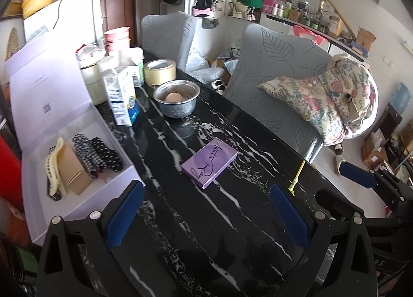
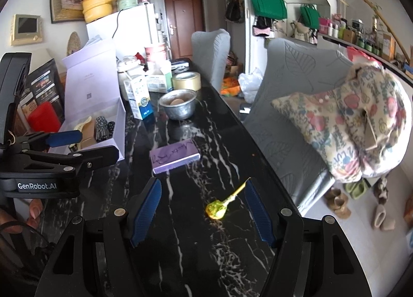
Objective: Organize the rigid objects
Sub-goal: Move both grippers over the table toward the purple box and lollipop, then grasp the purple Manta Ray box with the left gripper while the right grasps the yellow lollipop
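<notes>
A flat lilac box [image 1: 209, 162] with dark handwriting across its lid lies on the glossy black counter [image 1: 196, 219], whose surface is veined with white like marble. This box serves as the landmark. Behind it stands a dull metal bowl [image 1: 177, 101] with a smooth brown egg [image 1: 173, 97] inside. Beyond the bowl sits a fat roll of tan packing tape [image 1: 160, 72], and to the bowl's left an upright milk carton [image 1: 123, 98] printed in white and blue. To the left of the lilac box an open pale lavender gift box [image 1: 85, 188] holds a cream plastic hair claw [image 1: 54, 165], a tan rectangular case [image 1: 73, 170] and spotted black-and-white fabric pieces [image 1: 99, 153]. To the right of the lilac box, nearer the counter's edge, lies a lollipop [image 2: 219, 208] wrapped in crinkled yellow-green foil with a thin gold stick.

The left tongs [image 1: 206, 215], black arms with ribbed blue pads, stand wide and empty above the counter, with the lilac box just ahead of their gap. The right tongs [image 2: 204, 213] are also spread wide and hold nothing; the lollipop lies in the gap between their pads, touching neither. Grey leaf-embossed chairs [image 1: 271, 85] line the far side of the counter, one carrying a soft printed cushion [image 1: 333, 98].
</notes>
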A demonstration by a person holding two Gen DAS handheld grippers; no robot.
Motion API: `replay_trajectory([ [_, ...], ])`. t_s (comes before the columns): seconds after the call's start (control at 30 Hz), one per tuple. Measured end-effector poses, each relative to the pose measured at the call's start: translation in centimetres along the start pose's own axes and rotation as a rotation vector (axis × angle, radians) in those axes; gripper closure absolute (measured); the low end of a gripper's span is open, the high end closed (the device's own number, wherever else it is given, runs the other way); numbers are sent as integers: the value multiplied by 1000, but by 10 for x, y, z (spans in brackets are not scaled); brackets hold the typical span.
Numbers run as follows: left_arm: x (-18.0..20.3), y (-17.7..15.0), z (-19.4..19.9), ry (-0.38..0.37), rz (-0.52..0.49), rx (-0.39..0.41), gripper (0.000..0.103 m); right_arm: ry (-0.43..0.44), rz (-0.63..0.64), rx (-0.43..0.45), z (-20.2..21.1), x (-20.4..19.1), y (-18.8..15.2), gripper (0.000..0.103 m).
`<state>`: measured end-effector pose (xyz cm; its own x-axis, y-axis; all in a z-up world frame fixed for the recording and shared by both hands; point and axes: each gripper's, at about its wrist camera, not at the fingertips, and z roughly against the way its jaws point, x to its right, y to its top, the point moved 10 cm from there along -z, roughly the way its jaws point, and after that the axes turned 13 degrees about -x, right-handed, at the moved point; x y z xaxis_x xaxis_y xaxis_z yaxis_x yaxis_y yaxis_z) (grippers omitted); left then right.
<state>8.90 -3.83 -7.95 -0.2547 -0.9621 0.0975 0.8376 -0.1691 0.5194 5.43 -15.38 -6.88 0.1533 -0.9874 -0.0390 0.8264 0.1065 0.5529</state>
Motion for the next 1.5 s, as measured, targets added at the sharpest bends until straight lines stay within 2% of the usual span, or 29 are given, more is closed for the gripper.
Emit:
replay_trajectory([
  [0.23, 5, 11, -33, -20, -33, -21, 3, 21, -35, -63, -34, 15, -8, 35],
  [0.53, 2, 23, -88, -8, -62, -105, 3, 28, -69, -133, -72, 26, -18, 35],
  [0.8, -1, 30, -115, -32, -78, -124, 3, 18, -93, -178, -90, 35, -21, 35],
  [1.1, -5, 37, -149, -73, -72, -209, 3, 13, -100, -205, -103, 33, -22, 36],
  [1.13, -5, 37, -151, -76, -71, -214, 3, 13, -103, -202, -105, 33, -21, 37],
  [1.2, -5, 37, -154, -70, -82, -213, 3, 11, -107, -210, -110, 33, -22, 45],
  [1.33, -2, 36, -156, -88, -101, -213, 3, 19, -105, -209, -113, 30, -21, 50],
  [1.4, -2, 36, -156, -90, -99, -210, 3, 16, -99, -207, -113, 28, -21, 58],
  [1.47, -2, 36, -155, -79, -101, -205, 10, 12, -91, -205, -113, 27, -21, 65],
  [1.5, -2, 35, -155, -55, -109, -203, 18, 13, -87, -203, -113, 26, -21, 69],
])
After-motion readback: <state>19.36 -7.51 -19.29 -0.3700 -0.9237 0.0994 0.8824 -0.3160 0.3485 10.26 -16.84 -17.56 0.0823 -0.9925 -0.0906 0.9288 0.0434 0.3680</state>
